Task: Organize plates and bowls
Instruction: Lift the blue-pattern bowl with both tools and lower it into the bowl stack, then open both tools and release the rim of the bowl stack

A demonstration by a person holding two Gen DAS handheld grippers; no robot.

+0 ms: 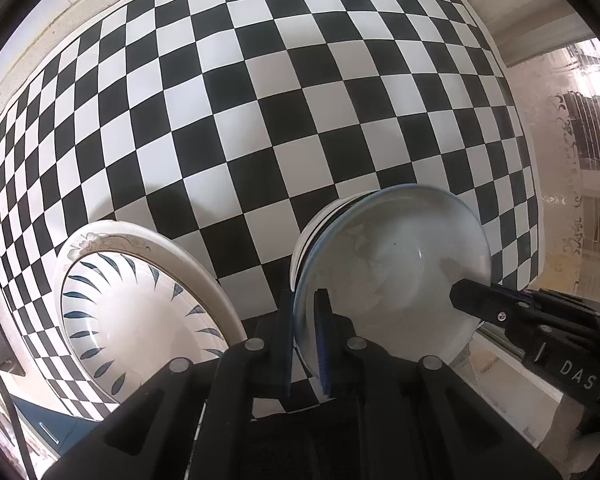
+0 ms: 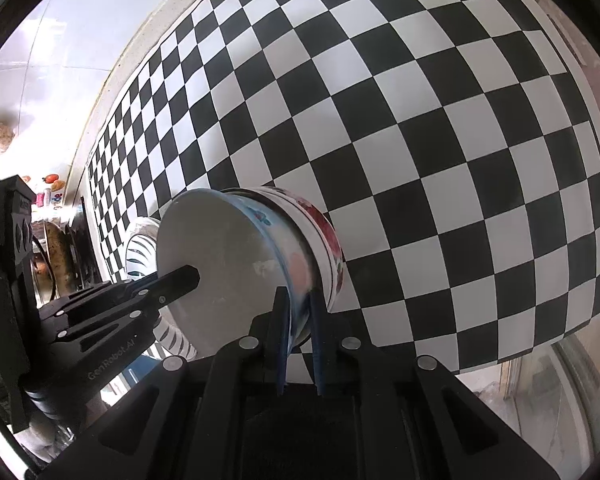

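Observation:
A white bowl (image 1: 392, 264) with a pale blue rim is nested in a flower-patterned bowl (image 2: 324, 236); both stand on the checkered cloth (image 1: 260, 100). My left gripper (image 1: 305, 320) is shut on the inner bowl's rim, one finger inside, one outside. My right gripper (image 2: 300, 312) is shut on the opposite rim; it also shows in the left wrist view (image 1: 472, 300). The inner bowl also shows in the right wrist view (image 2: 224, 264). The left gripper's finger (image 2: 176, 280) reaches over the bowl there.
A white plate (image 1: 140, 300) with blue leaf marks lies left of the bowls and shows behind them in the right wrist view (image 2: 140, 244). The cloth's edge (image 2: 500, 356) and the table's rim run close on the right. Kitchen clutter (image 2: 56, 256) stands at far left.

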